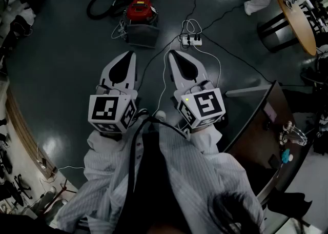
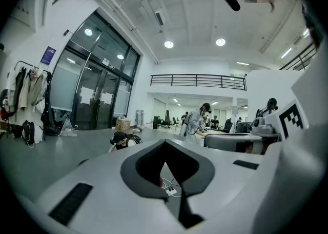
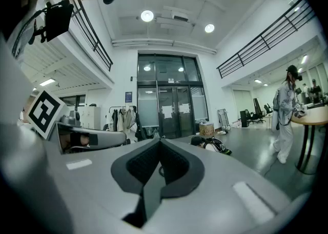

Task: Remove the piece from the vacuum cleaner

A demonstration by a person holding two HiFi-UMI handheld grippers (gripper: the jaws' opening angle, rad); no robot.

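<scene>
The vacuum cleaner, red on top with a grey body, sits on the dark floor ahead of me, and its black hose loops off to the left. My left gripper points at it from a short way back, shut and empty. Beside it my right gripper is also shut with nothing held, and points toward a white power strip. In the left gripper view the jaws meet at the tip. The right gripper view shows its jaws closed the same way.
White and black cables run from the power strip across the floor. A round wooden table stands at the far right and a dark desk at my right. A person in white stands by that table. A dark heap lies on the floor.
</scene>
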